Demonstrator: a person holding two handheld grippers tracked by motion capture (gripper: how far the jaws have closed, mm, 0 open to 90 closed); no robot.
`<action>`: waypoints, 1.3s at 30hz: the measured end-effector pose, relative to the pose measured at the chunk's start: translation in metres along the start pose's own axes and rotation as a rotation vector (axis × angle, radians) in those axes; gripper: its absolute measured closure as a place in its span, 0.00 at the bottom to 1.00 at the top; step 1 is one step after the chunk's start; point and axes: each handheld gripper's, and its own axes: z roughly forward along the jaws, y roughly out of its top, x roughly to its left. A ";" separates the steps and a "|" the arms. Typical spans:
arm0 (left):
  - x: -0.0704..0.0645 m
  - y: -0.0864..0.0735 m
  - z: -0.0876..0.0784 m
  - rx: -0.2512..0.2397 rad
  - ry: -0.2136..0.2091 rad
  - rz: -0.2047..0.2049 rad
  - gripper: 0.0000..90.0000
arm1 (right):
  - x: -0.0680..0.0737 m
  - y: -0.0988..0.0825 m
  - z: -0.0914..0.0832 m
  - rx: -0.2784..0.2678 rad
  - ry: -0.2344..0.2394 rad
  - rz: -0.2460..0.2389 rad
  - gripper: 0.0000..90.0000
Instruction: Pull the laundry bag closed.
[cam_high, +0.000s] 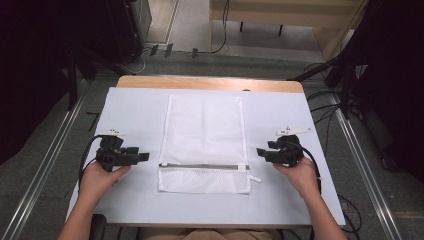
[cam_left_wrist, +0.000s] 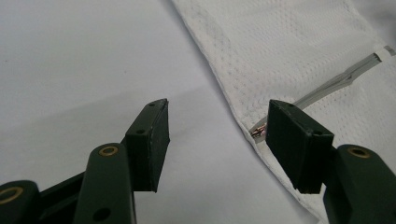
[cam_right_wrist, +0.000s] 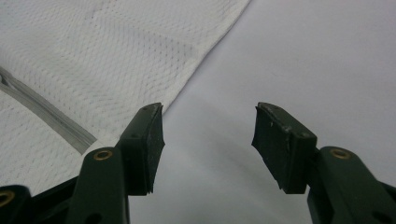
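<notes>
Mesh bag (cam_high: 205, 142) lies flat in the middle of the desk (cam_high: 135, 107), its zip (cam_high: 202, 166) running across near my end and looking shut along its whole length, with the white pull tab (cam_high: 254, 178) at the bag's right edge. My left gripper (cam_high: 142, 157) sits just off the bag's left edge, level with the zip; its fingers (cam_left_wrist: 149, 140) are spread wide with nothing between them but desk, and the right-hand one hangs over the bag's hem by the zip's end (cam_left_wrist: 258, 131). My right gripper (cam_high: 261, 151) waits just off the bag's right edge, a little above the zip, fingers (cam_right_wrist: 142, 144) released and empty too. I judge the work barely begun: both grippers are lined up on either side, nothing is gripped, and the bag rests smooth and undisturbed. Taking hold of the bag at the zip and working it open is all ahead, as I read it.
</notes>
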 end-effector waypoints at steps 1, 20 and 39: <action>0.000 0.000 0.000 0.000 -0.002 0.000 0.45 | 0.000 0.000 0.000 0.000 0.001 0.000 0.49; -0.001 -0.002 -0.002 0.000 -0.016 0.008 0.45 | 0.028 0.009 -0.005 0.002 0.072 -0.091 0.55; -0.002 -0.002 0.000 0.001 -0.013 0.014 0.45 | 0.068 0.022 0.003 0.026 0.168 -0.170 0.65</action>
